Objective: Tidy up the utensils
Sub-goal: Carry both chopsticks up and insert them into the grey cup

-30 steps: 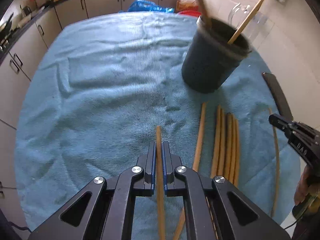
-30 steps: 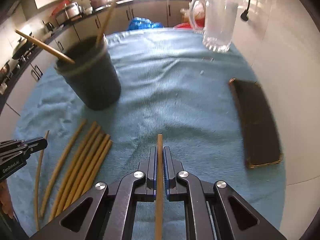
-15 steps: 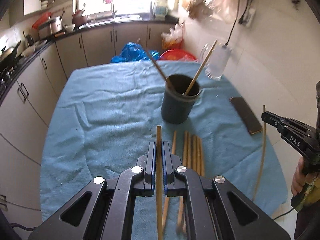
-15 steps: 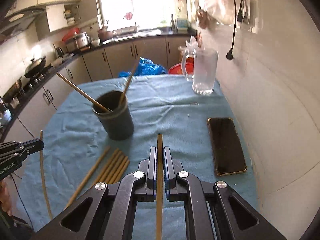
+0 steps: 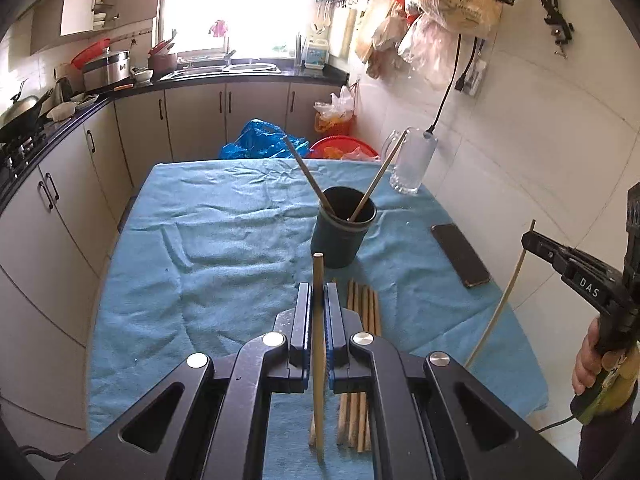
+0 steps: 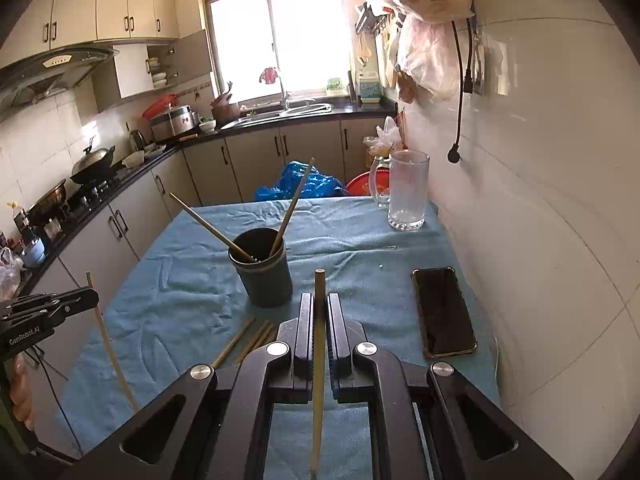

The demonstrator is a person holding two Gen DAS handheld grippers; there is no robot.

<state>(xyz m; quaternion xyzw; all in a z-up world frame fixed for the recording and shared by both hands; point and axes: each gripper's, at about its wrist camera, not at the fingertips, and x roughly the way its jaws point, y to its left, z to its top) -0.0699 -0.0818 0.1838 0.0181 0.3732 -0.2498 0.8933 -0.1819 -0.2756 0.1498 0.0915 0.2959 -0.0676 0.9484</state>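
Note:
My left gripper (image 5: pixel 318 292) is shut on a wooden chopstick (image 5: pixel 319 344), held well above the table. My right gripper (image 6: pixel 318 300) is shut on another chopstick (image 6: pixel 319 360), also lifted. Each gripper shows in the other's view: the right one (image 5: pixel 536 240) at the right, the left one (image 6: pixel 86 296) at the left, each with its stick hanging down. A dark cup (image 5: pixel 342 232) stands mid-table with two chopsticks leaning in it; it also shows in the right wrist view (image 6: pixel 266 272). Several loose chopsticks (image 5: pixel 362 312) lie on the cloth in front of the cup.
A blue towel (image 5: pixel 224 240) covers the table. A black phone (image 6: pixel 442 312) lies at the right near the wall. A glass mug (image 6: pixel 406 192) stands at the far right corner. Kitchen cabinets and a counter run along the left and far side.
Both grippers have risen and pulled back from the table with their chopsticks; the cup and loose sticks now look smaller and farther below.

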